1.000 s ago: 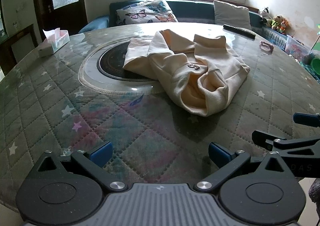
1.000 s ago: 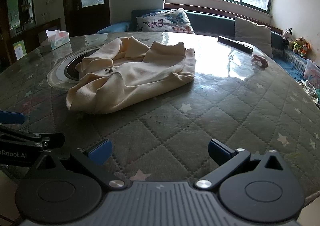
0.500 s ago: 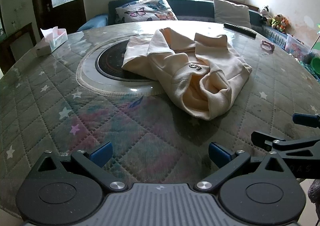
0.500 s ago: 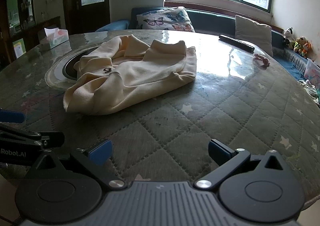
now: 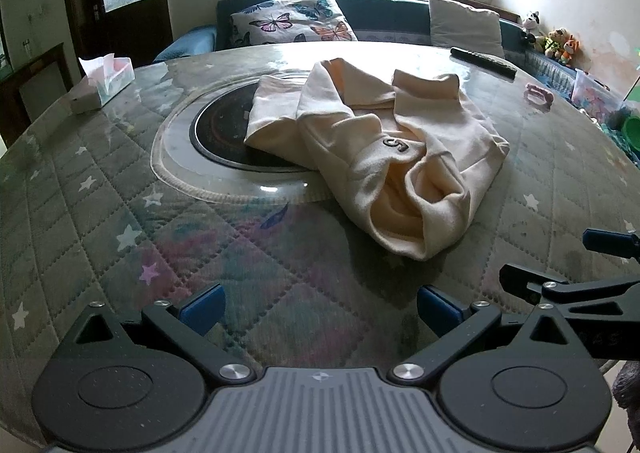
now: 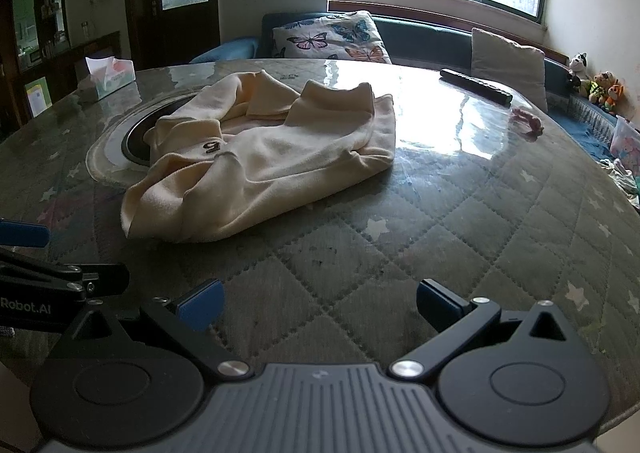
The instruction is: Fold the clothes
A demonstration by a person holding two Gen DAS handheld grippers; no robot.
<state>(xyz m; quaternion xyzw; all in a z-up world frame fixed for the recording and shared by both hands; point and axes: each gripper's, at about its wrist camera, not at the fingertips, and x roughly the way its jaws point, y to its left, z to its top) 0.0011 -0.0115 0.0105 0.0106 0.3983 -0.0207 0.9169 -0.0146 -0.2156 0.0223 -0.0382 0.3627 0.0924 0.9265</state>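
Soft cloth on a glossy top

My cream fleecy cloth sweatshirt [image 5: 384, 157] looks matt and soft; the round quilted table under glossy clear cover [image 6: 460, 157] shines; my matt black plastic grippers carry smooth blue pads [image 5: 202, 303].

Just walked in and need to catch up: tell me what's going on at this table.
A person holds a claw in each hand, about to fold clothes. A cream sweatshirt lies crumpled and unfolded on the quilted round table, partly over the dark centre disc. The left claw and right claw are both open and empty, hovering at the near edge, short of the garment. Nothing is grasped yet.
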